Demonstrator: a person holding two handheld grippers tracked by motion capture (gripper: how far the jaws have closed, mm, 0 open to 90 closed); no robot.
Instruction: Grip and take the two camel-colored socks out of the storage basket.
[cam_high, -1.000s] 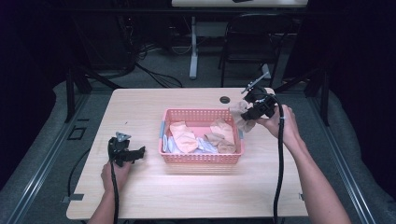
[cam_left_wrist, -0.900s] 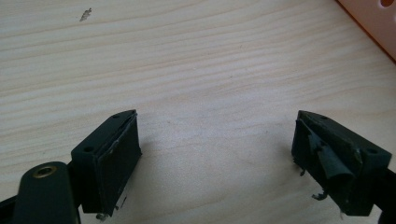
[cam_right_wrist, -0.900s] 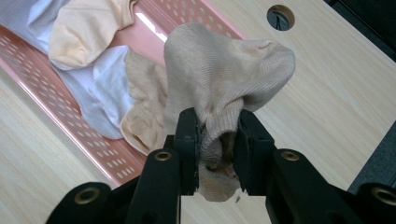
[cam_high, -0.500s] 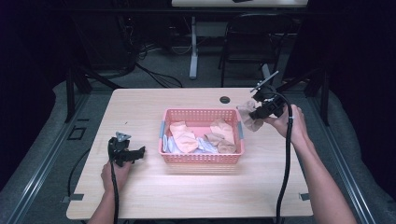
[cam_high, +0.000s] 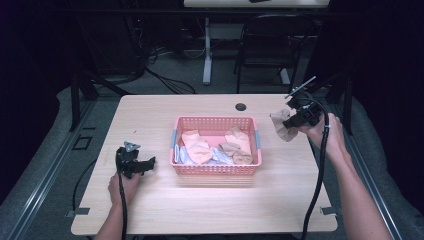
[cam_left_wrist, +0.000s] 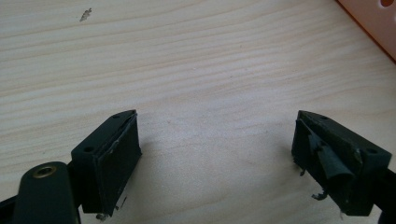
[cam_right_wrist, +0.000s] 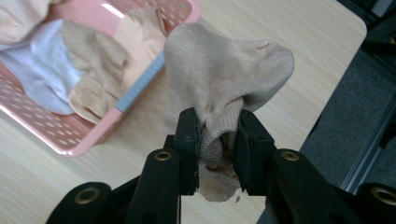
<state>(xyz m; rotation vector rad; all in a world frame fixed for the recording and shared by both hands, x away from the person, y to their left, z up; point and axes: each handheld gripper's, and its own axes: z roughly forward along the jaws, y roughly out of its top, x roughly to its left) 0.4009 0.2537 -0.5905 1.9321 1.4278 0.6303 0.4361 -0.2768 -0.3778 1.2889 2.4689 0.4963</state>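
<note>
The left gripper (cam_left_wrist: 215, 154) has its two black fingers (cam_left_wrist: 109, 158) wide apart just above the wooden tabletop (cam_left_wrist: 196, 65), nothing between them; the pink basket (cam_left_wrist: 373, 23) corner lies beyond the right finger.

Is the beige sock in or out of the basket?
Out: the right hand-held gripper holds the beige sock above the table, beside the pink basket.

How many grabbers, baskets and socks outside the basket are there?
Grippers: 2, the left gripper and the right gripper
Baskets: 1, the pink basket
Socks outside the basket: 1, the tan sock pinched in the right gripper
Total: 4
</note>
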